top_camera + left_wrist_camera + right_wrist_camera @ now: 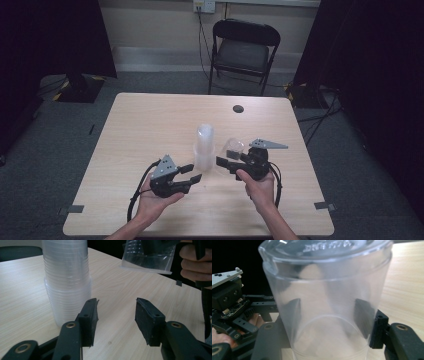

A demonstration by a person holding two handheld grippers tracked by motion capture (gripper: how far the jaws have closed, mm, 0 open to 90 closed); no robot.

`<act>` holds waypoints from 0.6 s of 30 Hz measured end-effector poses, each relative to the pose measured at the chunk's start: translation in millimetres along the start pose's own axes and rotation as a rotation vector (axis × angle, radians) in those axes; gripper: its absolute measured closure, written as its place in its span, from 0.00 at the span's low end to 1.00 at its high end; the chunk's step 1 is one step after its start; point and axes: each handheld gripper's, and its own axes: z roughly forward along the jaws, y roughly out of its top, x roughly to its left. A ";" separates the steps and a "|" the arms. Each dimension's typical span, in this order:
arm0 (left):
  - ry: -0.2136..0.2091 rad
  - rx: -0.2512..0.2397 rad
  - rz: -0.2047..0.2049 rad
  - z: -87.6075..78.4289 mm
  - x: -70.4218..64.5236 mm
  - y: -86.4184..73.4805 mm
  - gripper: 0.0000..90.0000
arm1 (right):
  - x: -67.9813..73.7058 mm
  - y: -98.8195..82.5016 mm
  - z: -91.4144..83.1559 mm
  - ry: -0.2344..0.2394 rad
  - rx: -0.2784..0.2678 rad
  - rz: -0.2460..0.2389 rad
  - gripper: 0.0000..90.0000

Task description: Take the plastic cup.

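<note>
A tall stack of clear plastic cups [204, 145] stands upright at the middle of the wooden table [150, 125]. My left gripper [191, 174] sits just left of and nearer than the stack, open with nothing between its jaws. In the left gripper view the stack [66, 282] rises just beyond the left jaw of the left gripper [117, 320]. My right gripper [226, 164] is shut on a single clear cup [234, 148], tilted and held off the table to the right of the stack. That cup [324, 302] sits between the jaws of the right gripper [328, 315].
A black folding chair [243, 50] stands behind the table. A dark round hole [238, 108] marks the table's far side. Grey tape pieces [322, 205] lie near the front corners. Dark curtains hang at both sides. The left gripper's body [229, 305] is close beside the held cup.
</note>
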 end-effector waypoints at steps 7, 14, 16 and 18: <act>-0.014 -0.030 0.033 -0.6 -4.0 -5.4 0.68 | 4.9 -8.3 6.2 0.047 0.018 0.048 0.44; -0.007 -0.088 0.105 7.3 -11.8 -10.0 0.71 | 13.3 -8.7 10.8 0.091 0.026 0.080 0.44; -0.005 -0.107 0.136 8.7 -14.1 -10.7 0.70 | 13.9 -8.8 11.0 0.107 0.022 0.102 0.44; -0.001 -0.128 0.163 10.2 -17.4 -10.9 0.69 | 14.1 -9.0 11.3 0.114 0.022 0.111 0.44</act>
